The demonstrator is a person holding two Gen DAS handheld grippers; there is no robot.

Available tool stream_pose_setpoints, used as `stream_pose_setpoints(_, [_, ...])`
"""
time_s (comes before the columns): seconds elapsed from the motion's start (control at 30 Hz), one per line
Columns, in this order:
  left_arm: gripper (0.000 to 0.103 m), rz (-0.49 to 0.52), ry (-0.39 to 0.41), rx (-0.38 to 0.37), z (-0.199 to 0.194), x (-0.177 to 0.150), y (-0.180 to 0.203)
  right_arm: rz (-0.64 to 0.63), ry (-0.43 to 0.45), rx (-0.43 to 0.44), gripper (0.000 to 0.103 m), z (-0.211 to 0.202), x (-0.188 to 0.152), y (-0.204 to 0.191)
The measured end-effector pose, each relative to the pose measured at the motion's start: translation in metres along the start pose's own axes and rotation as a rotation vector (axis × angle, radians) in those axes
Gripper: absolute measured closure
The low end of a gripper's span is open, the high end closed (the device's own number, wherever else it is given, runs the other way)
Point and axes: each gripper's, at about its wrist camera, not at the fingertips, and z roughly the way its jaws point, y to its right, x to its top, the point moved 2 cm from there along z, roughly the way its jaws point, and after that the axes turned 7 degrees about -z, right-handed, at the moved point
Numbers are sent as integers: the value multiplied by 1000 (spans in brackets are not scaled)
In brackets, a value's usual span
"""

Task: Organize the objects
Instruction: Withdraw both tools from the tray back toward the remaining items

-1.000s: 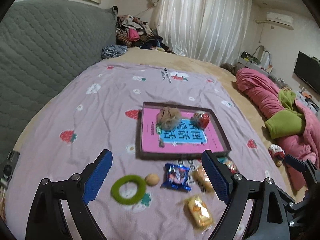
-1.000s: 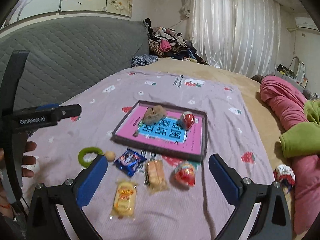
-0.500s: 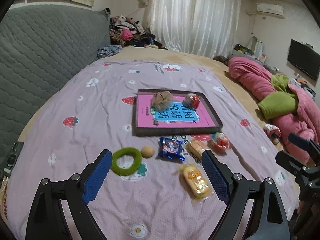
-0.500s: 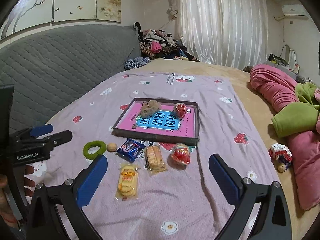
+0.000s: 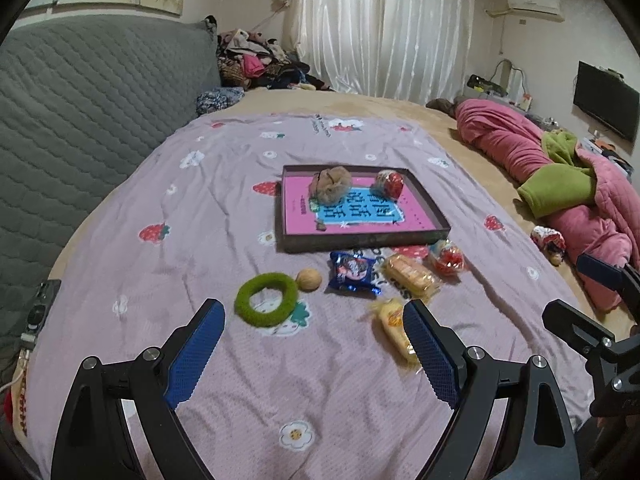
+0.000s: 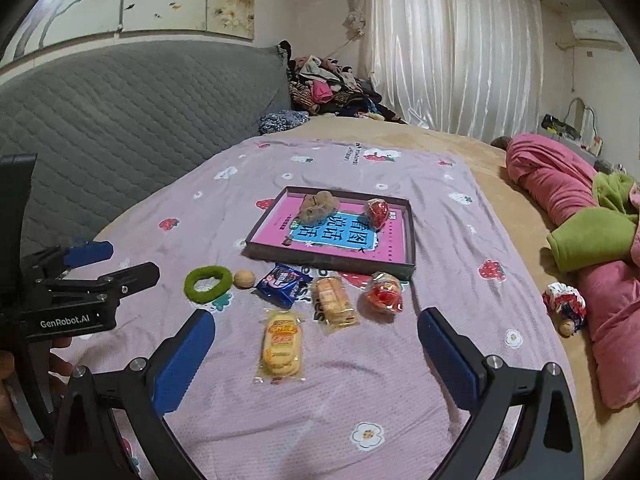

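A dark tray with a pink book in it holds a brown plush and a red wrapped snack. In front of it on the purple sheet lie a green ring, a walnut, a blue packet, an orange biscuit pack, a red snack and a yellow pack. My left gripper and right gripper are open and empty, held above the near bedsheet.
A grey quilted headboard runs along the left. A pink and green duvet lies at the right, with a small doll beside it. Clothes are piled at the far end before the curtains.
Both grippers have pulled back and lifted away from the objects, so more of the bed shows. Both stayed open and empty. The objects have not moved.
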Motion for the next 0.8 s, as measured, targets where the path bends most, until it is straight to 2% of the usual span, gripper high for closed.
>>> stream_pose_setpoints(0.53, [12, 3, -49, 13, 23, -32, -27, -24, -72, 39, 1, 24, -17, -45])
stream_pose_setpoints(0.63, [12, 23, -35, 49, 26, -35, -27, -39, -73, 32, 1, 29, -22, -51])
stream_pose_setpoints(0.8, [12, -8, -57, 26, 36, -40, -34, -59, -86, 27, 1, 37, -27, -57])
